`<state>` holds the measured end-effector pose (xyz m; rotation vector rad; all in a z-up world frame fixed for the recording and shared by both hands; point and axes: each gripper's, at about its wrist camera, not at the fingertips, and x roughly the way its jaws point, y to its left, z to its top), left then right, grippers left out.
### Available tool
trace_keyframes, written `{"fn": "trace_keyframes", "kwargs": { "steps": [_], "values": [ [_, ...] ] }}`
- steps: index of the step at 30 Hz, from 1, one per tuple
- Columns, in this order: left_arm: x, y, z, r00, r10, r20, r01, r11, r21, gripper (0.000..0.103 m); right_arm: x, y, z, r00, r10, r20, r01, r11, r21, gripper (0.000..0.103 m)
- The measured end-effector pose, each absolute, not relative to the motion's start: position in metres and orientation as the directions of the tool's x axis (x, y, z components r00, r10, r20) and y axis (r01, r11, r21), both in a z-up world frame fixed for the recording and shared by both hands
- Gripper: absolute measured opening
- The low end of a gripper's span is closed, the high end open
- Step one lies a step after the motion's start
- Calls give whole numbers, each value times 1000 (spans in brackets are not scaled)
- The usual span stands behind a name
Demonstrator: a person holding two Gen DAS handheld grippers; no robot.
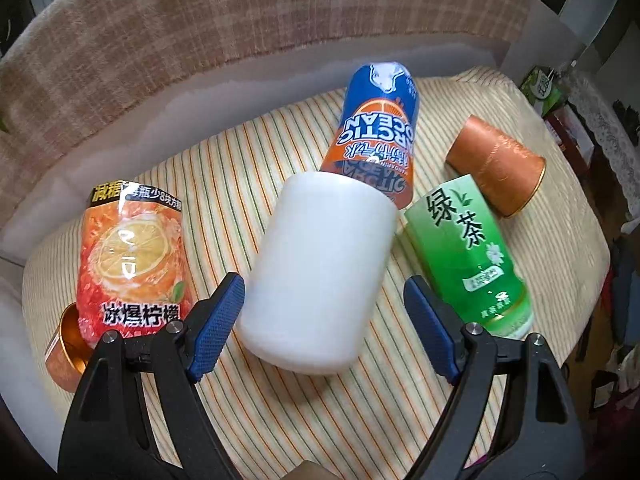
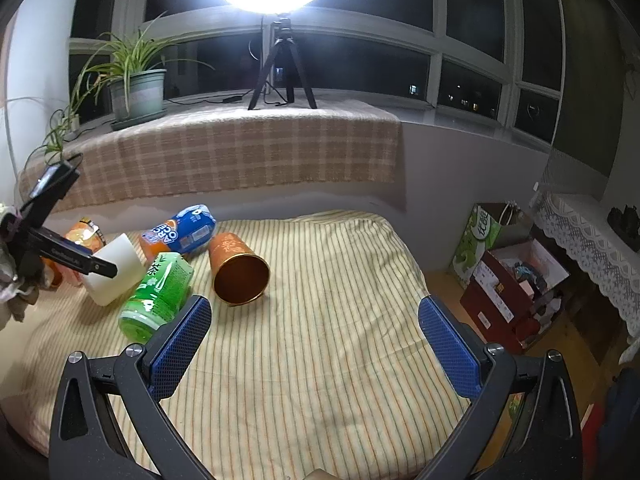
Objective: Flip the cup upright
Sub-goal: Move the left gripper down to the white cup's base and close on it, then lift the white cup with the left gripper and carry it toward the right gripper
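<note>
Left gripper (image 1: 320,312) is spread wide around the white cup (image 1: 320,272), blue pads (image 1: 218,320) either side of its near end, neither clearly touching, nothing held yet. Cup lies tilted on its side on the striped bed cover (image 1: 280,412); which end is the mouth I can't tell from the left wrist view. Judged step: closing on the cup to tip it upright. To do it well, centre the cup between the pads, close on the body near the middle rather than the end edge, then rotate about the lower rim and set it down on a flat patch, since the soft bedding may let it topple.

Just left of the cup sits the lemon tea bottle (image 1: 132,256), with a copper tin (image 1: 66,344) partly hidden behind it. Just right of the cup is the green tea bottle (image 1: 464,256), close enough to catch the right-hand finger. Beyond the cup, touching or nearly touching its far end, is the Arctic Ocean can (image 1: 372,132). Farther right of the cup lies a copper cup (image 1: 496,164) on its side.

Right gripper (image 2: 316,340) is wide apart too, holding nothing, hovering over bare cover well right of the cup.
</note>
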<state>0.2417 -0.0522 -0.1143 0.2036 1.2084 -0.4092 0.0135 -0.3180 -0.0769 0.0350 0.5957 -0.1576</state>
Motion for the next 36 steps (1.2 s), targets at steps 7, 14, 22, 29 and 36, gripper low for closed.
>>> {"fn": "trace_keyframes", "kwargs": {
  "steps": [7, 14, 22, 29, 36],
  "values": [
    [243, -53, -122, 295, -172, -940, 414, 910, -36, 79, 14, -321, -78, 815, -141, -562, 166, 986, -6, 103],
    [239, -47, -121, 315, -189, -930, 398, 916, -51, 79, 14, -319, -79, 815, -138, -563, 162, 987, -7, 103],
    [222, -34, -119, 324, -208, -923, 364, 928, -81, 78, 11, -312, -77, 820, -124, -558, 141, 990, -13, 103],
    [189, -15, -116, 331, -219, -918, 304, 946, -116, 77, 7, -306, -75, 825, -103, -555, 116, 993, -12, 103],
    [148, -8, -113, 339, -214, -916, 272, 954, -122, 77, 2, -295, -74, 830, -51, -555, 54, 998, -11, 103]
  ]
}}
